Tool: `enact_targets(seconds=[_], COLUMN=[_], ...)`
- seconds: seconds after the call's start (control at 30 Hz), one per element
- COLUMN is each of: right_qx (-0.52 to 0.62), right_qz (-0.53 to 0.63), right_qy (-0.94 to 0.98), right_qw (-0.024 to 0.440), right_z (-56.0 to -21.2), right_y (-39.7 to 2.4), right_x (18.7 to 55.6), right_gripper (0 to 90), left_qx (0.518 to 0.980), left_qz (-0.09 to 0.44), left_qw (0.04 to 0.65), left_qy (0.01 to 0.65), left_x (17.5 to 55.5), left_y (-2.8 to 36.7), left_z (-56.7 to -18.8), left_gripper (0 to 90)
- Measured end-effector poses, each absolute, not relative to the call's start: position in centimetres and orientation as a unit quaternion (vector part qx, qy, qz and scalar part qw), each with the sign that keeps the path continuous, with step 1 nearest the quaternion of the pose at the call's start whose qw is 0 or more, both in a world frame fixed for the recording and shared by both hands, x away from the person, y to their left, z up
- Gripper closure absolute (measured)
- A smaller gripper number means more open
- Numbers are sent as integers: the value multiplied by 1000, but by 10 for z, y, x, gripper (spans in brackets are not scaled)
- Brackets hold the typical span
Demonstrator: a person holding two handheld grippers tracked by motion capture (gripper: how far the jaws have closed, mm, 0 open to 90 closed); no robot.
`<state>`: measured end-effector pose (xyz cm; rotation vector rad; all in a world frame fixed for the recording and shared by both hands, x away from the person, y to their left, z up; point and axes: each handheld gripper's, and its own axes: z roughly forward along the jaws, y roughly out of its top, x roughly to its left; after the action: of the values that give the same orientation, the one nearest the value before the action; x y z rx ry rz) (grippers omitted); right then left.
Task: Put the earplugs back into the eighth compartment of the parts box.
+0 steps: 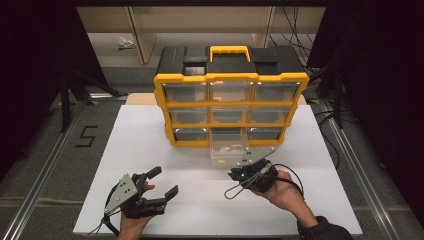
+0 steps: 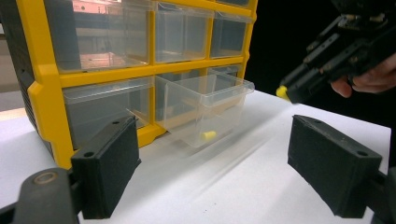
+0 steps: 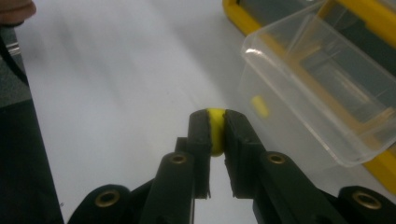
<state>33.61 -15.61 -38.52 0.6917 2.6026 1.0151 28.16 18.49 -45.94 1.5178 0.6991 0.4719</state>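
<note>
Our right gripper is clamped on a small yellow piece, mostly hidden between its pads, just near of the open drawer; our left gripper gapes empty.

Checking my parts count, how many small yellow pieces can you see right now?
2: one yellow piece pinched in the right gripper, one lying in the pulled-out drawer. Other drawers may hide more.

Grey floor, "5" mark at 9 o'clock; wooden shelving at 12; dark surrounds.
</note>
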Motion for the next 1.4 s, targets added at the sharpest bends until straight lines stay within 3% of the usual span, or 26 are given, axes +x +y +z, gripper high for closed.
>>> enact_targets(seconds=[0.9,1.4], right_qx=[278,316], right_qz=[426,425], right_qy=[841,827], right_qw=[184,186], right_z=[-360,-376], right_y=[-155,-155], right_x=[374,401], right_gripper=[816,810], left_qx=[663,664], left_qz=[207,207], left_qw=[649,649], left_qy=[309,307], left_x=[282,281], left_y=[186,185], left_z=[-459,-459], left_gripper=[162,162])
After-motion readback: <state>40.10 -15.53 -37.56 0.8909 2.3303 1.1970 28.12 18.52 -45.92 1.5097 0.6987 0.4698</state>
